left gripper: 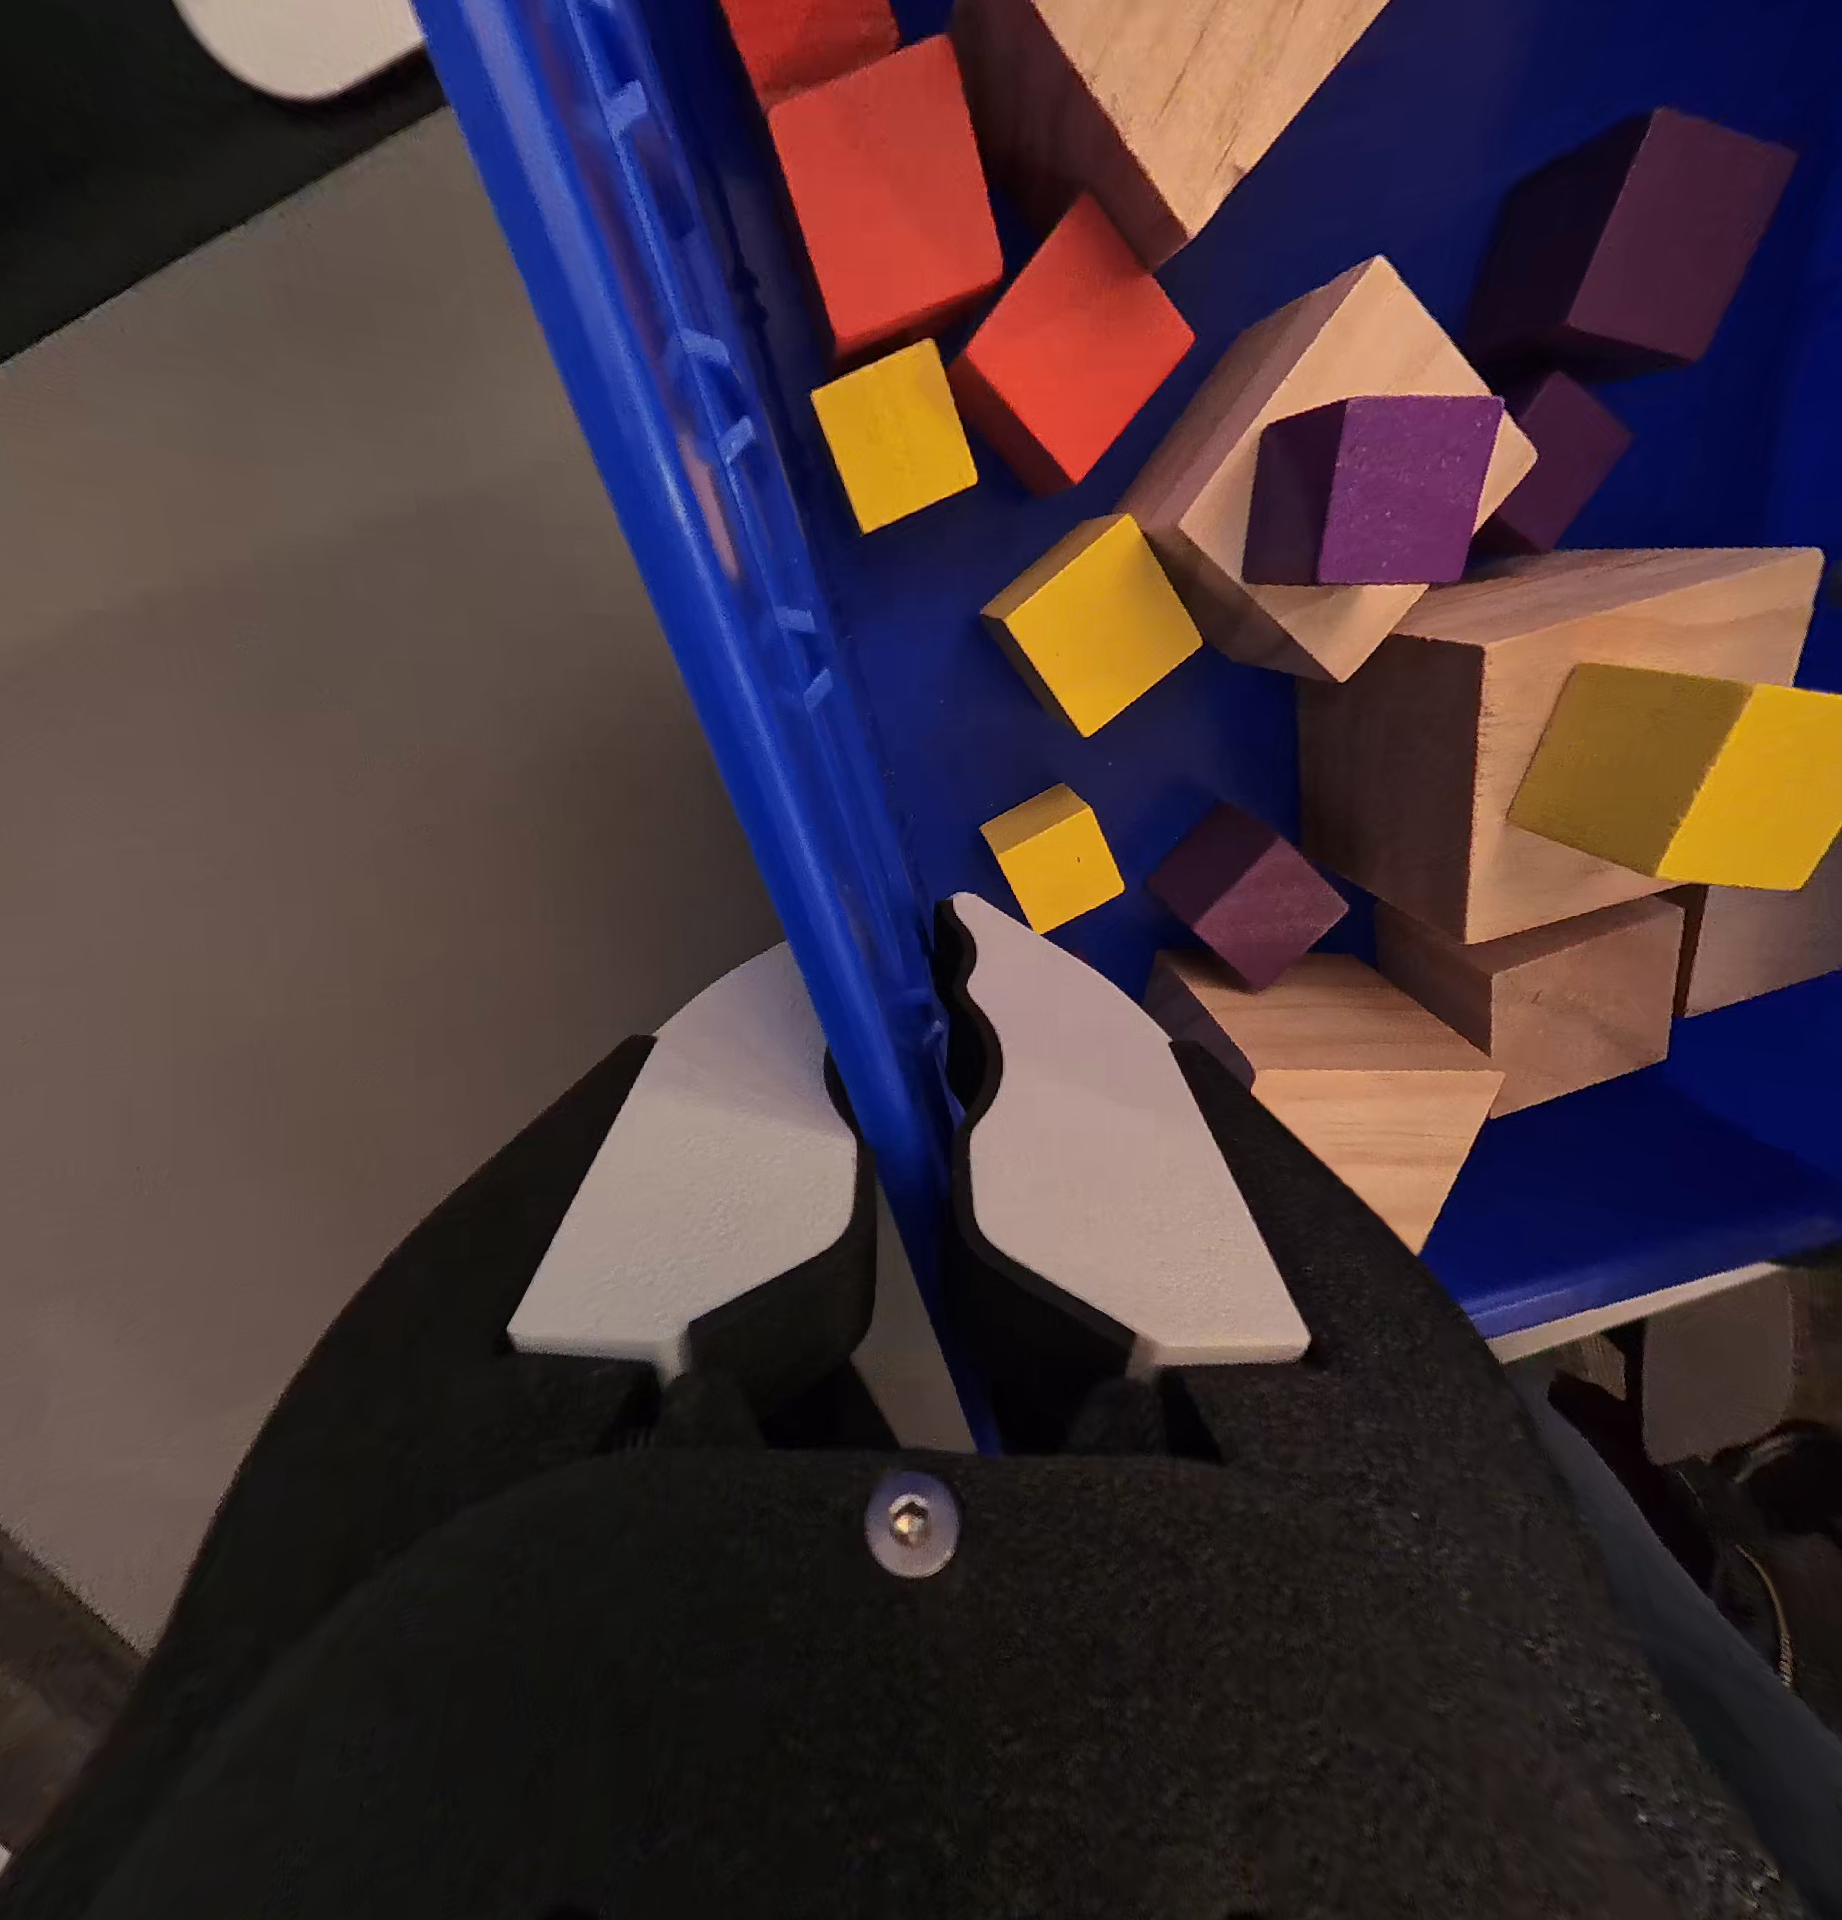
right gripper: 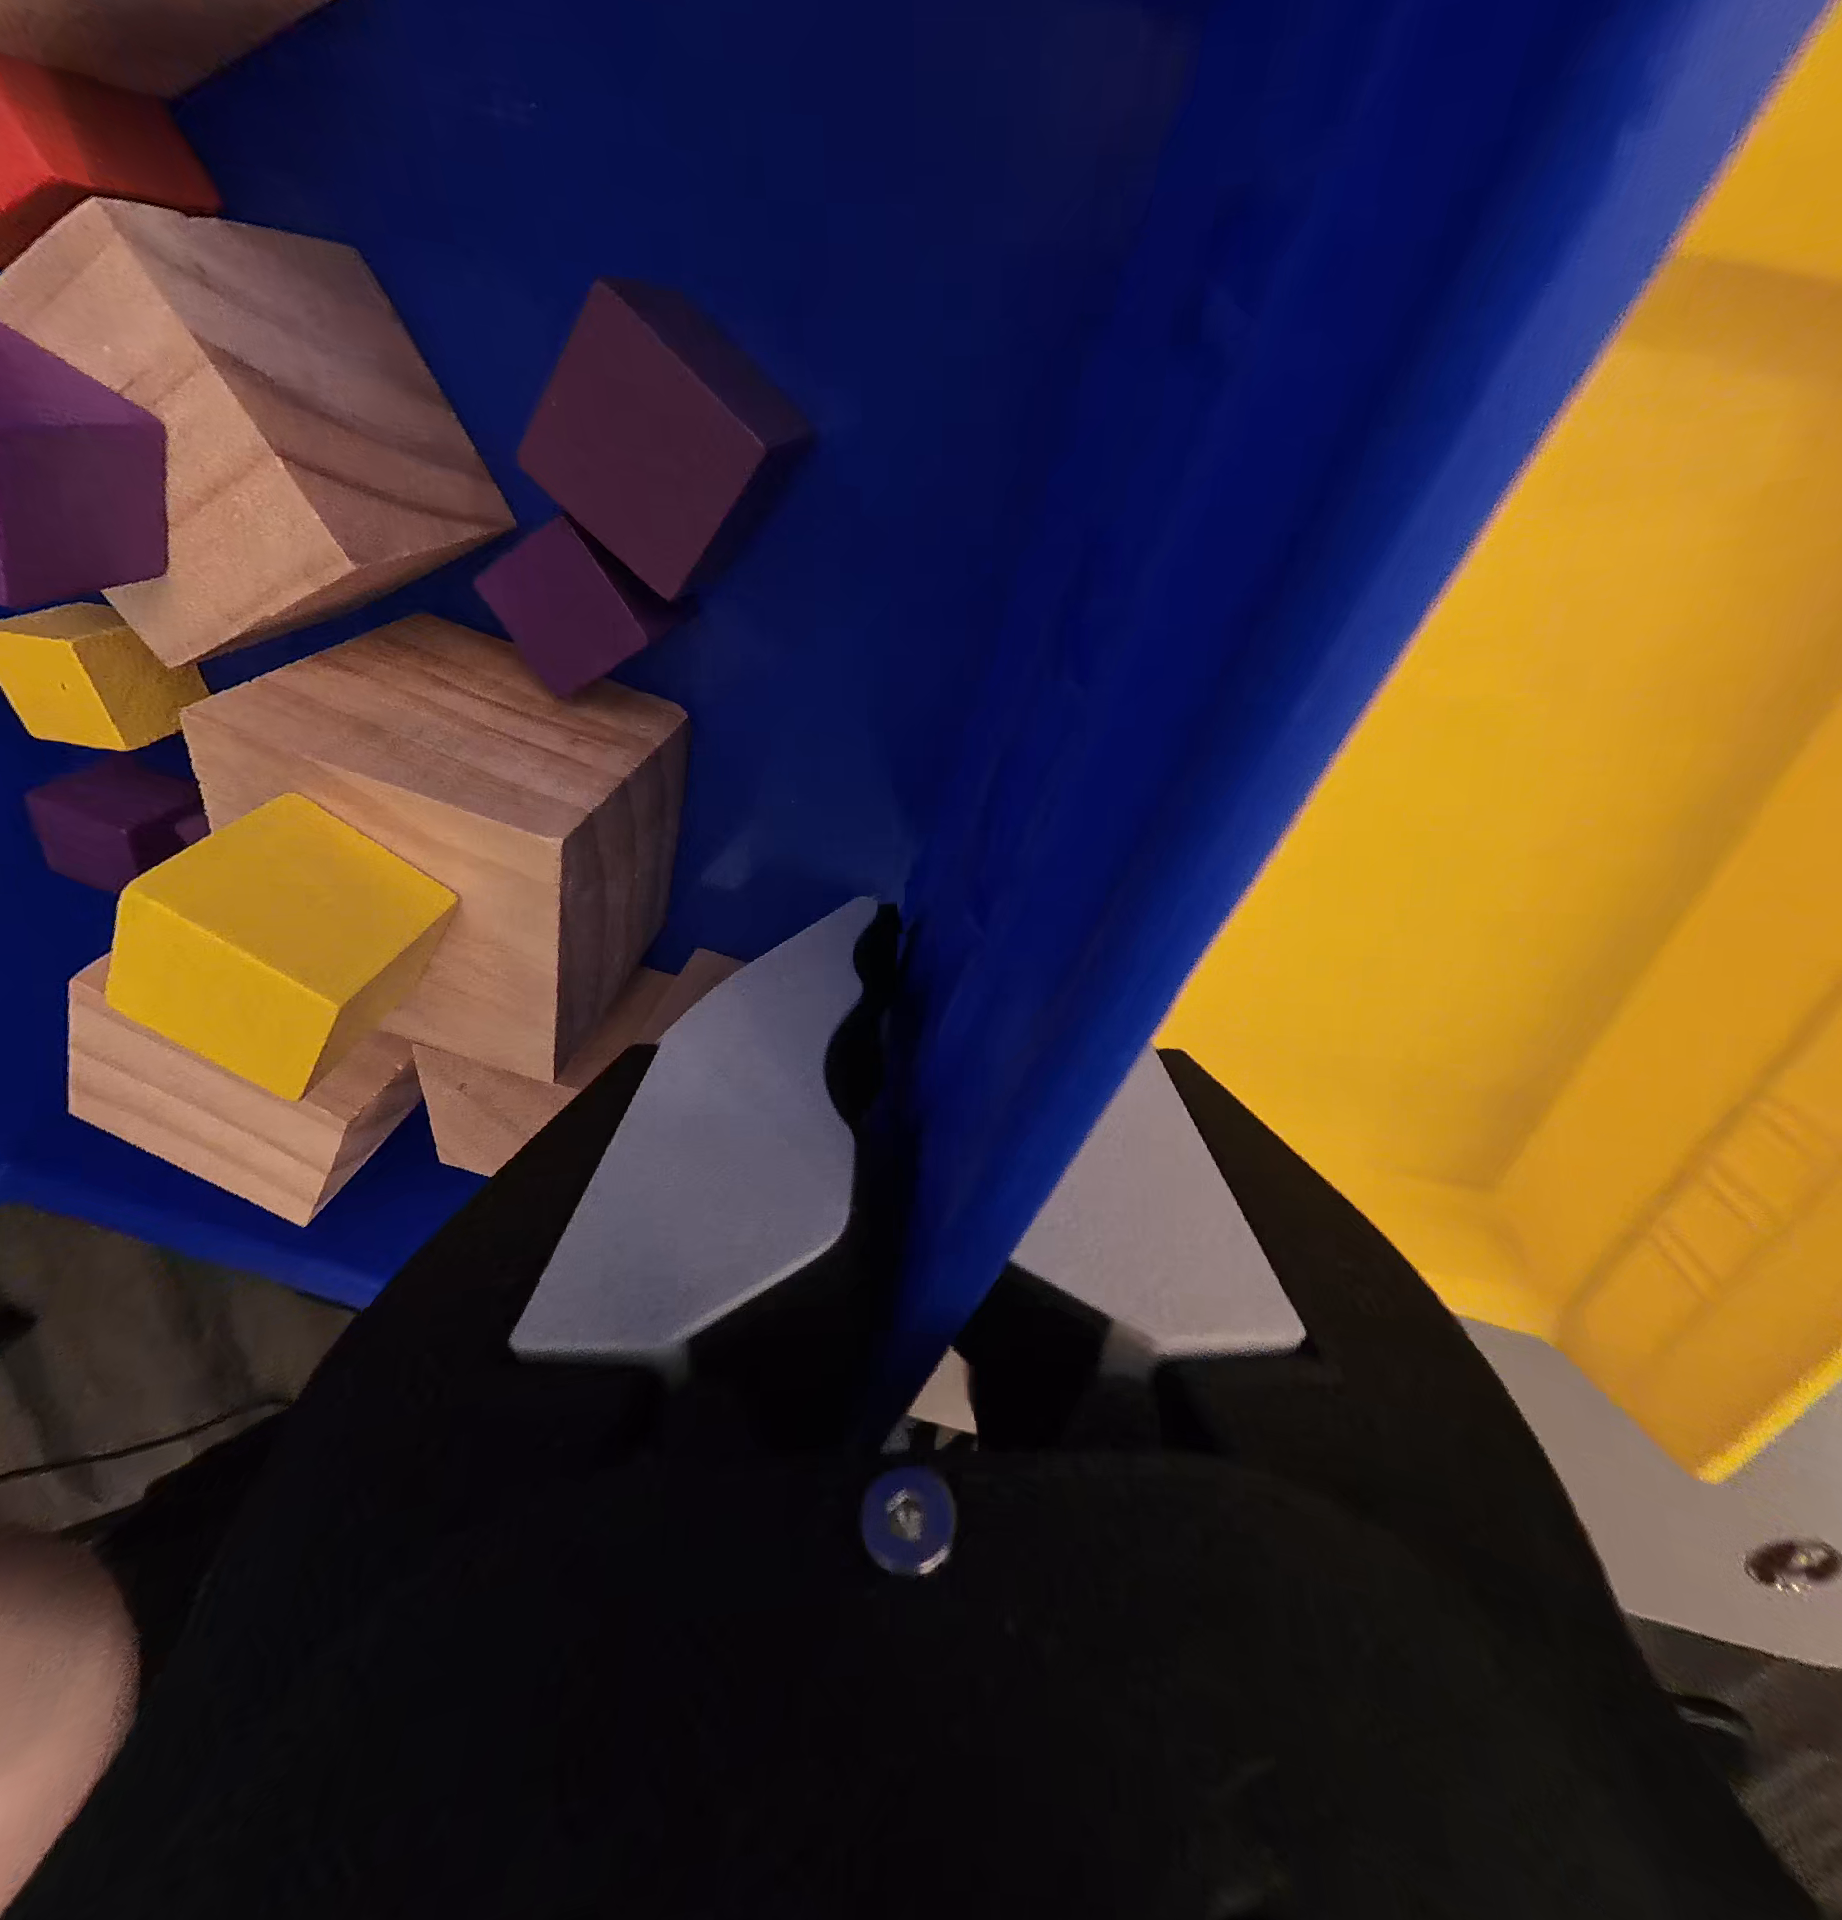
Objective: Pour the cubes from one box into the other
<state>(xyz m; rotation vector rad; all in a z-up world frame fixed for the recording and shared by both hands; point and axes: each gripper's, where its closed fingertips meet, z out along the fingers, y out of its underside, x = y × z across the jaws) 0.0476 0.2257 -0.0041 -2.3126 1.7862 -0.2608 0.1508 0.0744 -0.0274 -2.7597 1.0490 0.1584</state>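
A blue box [left gripper: 1052,665] holds several cubes: red [left gripper: 881,197], yellow [left gripper: 1093,623], purple [left gripper: 1384,488] and plain wooden [left gripper: 1582,748] ones, piled toward the near side. My left gripper [left gripper: 886,997] is shut on the box's left wall, one finger inside, one outside. In the right wrist view my right gripper [right gripper: 927,987] is shut on the blue box's [right gripper: 1052,520] right wall, with wooden [right gripper: 429,790], yellow [right gripper: 273,935] and purple cubes [right gripper: 657,436] to its left. A yellow box [right gripper: 1582,831] lies just right of the blue box.
A grey table surface [left gripper: 304,727] lies left of the blue box, with a white rounded object [left gripper: 293,42] at the far edge. A grey plate with a screw [right gripper: 1790,1558] sits under the yellow box's near corner. A hand [right gripper: 34,1683] shows at the lower left.
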